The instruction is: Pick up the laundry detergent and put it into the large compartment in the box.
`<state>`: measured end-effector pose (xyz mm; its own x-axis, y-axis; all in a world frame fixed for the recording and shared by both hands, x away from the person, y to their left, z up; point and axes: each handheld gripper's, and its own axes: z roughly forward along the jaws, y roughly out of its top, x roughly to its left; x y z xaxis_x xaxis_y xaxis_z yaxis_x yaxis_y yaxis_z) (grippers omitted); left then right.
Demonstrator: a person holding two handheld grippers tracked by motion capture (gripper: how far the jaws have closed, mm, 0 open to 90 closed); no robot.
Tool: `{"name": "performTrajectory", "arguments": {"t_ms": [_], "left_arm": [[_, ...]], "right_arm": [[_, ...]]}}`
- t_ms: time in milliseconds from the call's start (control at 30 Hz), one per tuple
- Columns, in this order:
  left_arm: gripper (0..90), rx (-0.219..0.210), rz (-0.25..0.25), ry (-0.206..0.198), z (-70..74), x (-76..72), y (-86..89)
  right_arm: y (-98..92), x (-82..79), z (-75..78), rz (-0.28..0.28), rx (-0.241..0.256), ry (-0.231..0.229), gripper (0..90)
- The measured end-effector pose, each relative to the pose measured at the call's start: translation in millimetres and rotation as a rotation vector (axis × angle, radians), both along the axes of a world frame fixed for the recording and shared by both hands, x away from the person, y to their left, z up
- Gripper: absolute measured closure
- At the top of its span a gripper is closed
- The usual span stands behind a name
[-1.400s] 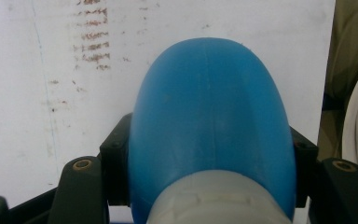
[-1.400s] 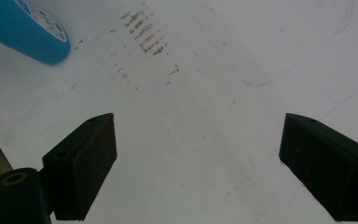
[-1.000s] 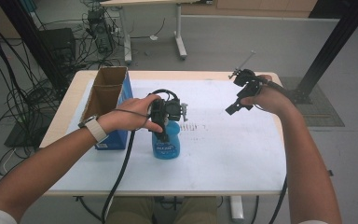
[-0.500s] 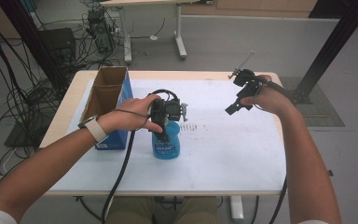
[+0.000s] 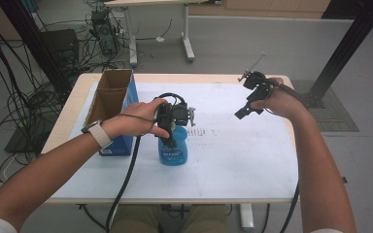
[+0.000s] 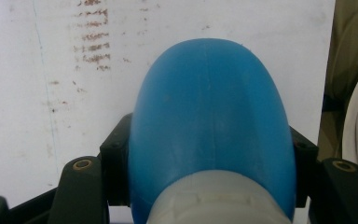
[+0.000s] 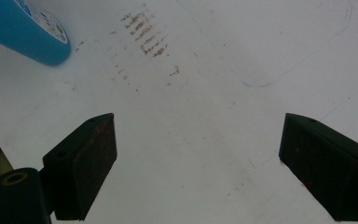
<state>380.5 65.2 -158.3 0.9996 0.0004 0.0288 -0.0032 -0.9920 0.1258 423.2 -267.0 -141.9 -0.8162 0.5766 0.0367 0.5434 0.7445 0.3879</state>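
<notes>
— Where is the blue bottle kept?
— Upright on the worktop, clamped by the left tool, beside an open cardboard box whose contents cannot be seen.
— The right tool?
— Held wide apart, nothing gripped.

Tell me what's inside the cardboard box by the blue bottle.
The cardboard box stands open at the top; the high view shows bare brown inner walls. Its bottom is hidden by the near wall and the left hand, so anything lying there cannot be seen.
</notes>
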Motion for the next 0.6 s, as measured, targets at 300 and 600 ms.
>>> {"name": "performTrajectory", "arguments": {"t_ms": [300,600], "left_arm": [[37.7,0.006,0.0,0.004,0.2,1.1,-1.4],[37.7,0.0,-0.01,-0.001,0.0,0.7,0.0]], "right_arm": [[-1.8,-0.8,0.4,-0.002,0.003,0.0,11.3],[-1.8,-0.5,-0.4,-0.003,0.003,0.001,11.3]]}}
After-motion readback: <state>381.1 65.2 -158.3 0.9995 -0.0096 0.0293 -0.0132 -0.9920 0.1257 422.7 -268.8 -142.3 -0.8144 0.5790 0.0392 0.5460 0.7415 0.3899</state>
